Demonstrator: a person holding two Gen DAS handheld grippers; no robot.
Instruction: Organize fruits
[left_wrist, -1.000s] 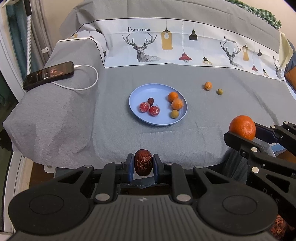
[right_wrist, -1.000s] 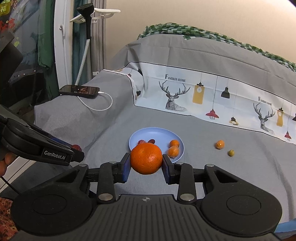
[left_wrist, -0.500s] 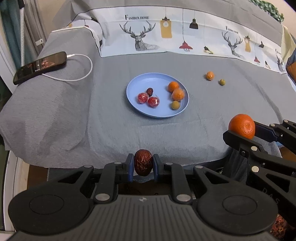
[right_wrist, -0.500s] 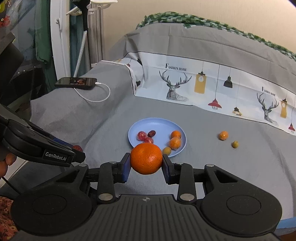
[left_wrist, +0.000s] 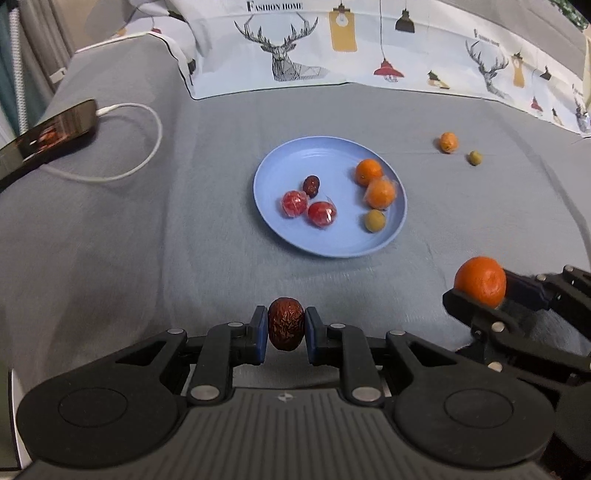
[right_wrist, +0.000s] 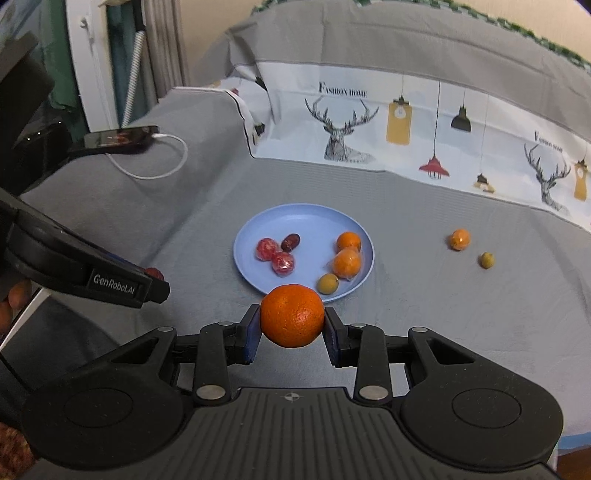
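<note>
My left gripper (left_wrist: 286, 325) is shut on a wrinkled dark red date (left_wrist: 286, 323), held above the near edge of the grey bed. My right gripper (right_wrist: 291, 321) is shut on a large orange (right_wrist: 292, 315); it also shows in the left wrist view (left_wrist: 480, 281). A blue plate (left_wrist: 325, 243) lies ahead on the bed and holds two red wrapped fruits (left_wrist: 294, 203), a dark date (left_wrist: 311, 185), two small oranges (left_wrist: 380, 192) and a green fruit (left_wrist: 375, 220). A small orange (left_wrist: 448, 142) and a green fruit (left_wrist: 475, 157) lie on the bed right of the plate.
A phone (left_wrist: 48, 134) with a white charging cable (left_wrist: 147, 155) lies at the far left of the bed. A printed deer pillow (left_wrist: 369, 48) runs along the back. The left gripper's body (right_wrist: 85, 273) shows at the left of the right wrist view.
Both grippers have moved forward over the bed toward the plate, each still holding its fruit. The plate now looks nearer and larger.
</note>
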